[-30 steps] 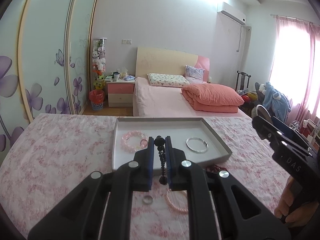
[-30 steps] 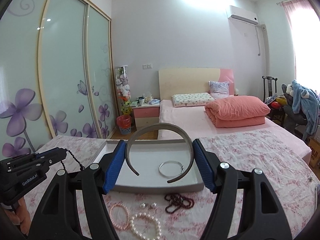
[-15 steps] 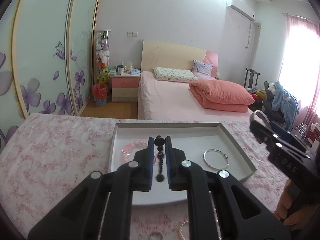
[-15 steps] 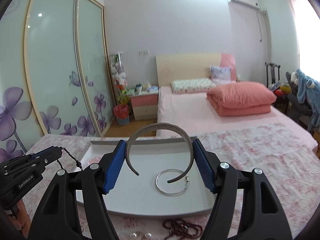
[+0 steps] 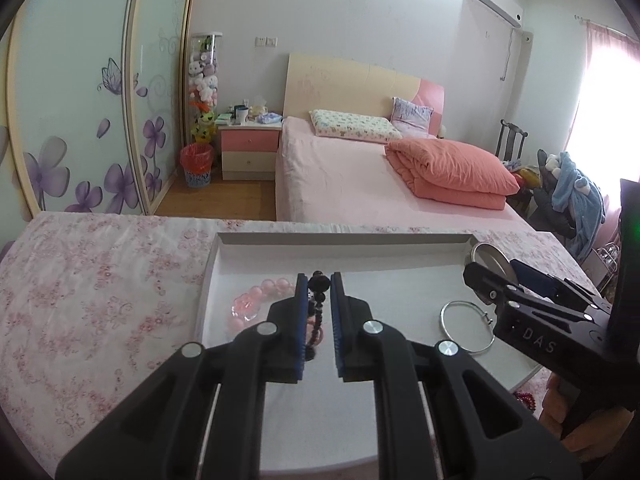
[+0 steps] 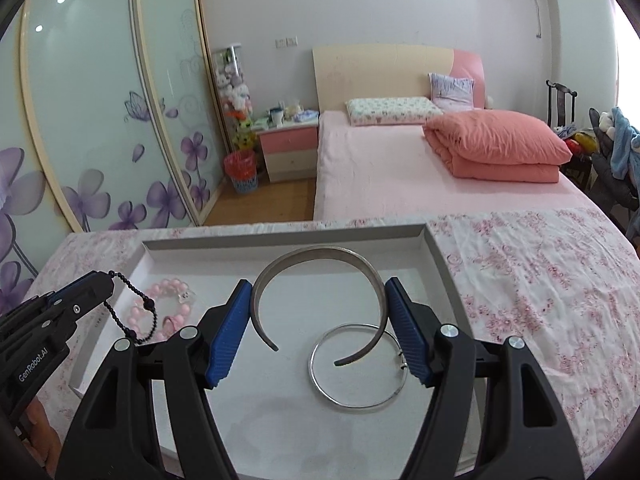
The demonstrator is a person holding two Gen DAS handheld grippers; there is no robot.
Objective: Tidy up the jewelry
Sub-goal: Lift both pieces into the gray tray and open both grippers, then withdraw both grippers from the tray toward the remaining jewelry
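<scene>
Both tongs loaded over the tray (image 6: 434, 252).

The left gripper (image 5: 319, 286) is pinched nearly closed on a black bead chain (image 5: 317, 320); the right gripper (image 6: 318, 322) is spread wide, clamping a grey headband (image 6: 320, 254). The pink bracelet (image 6: 160, 314) lies at nine o'clock in the tray and the silver bangle (image 6: 356, 366) at five. A careless release could snag the dangling chain on the bracelet or land the headband on the bangle.

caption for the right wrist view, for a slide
Right gripper holds a grey headband over the white tray, above a silver bangle.
</scene>
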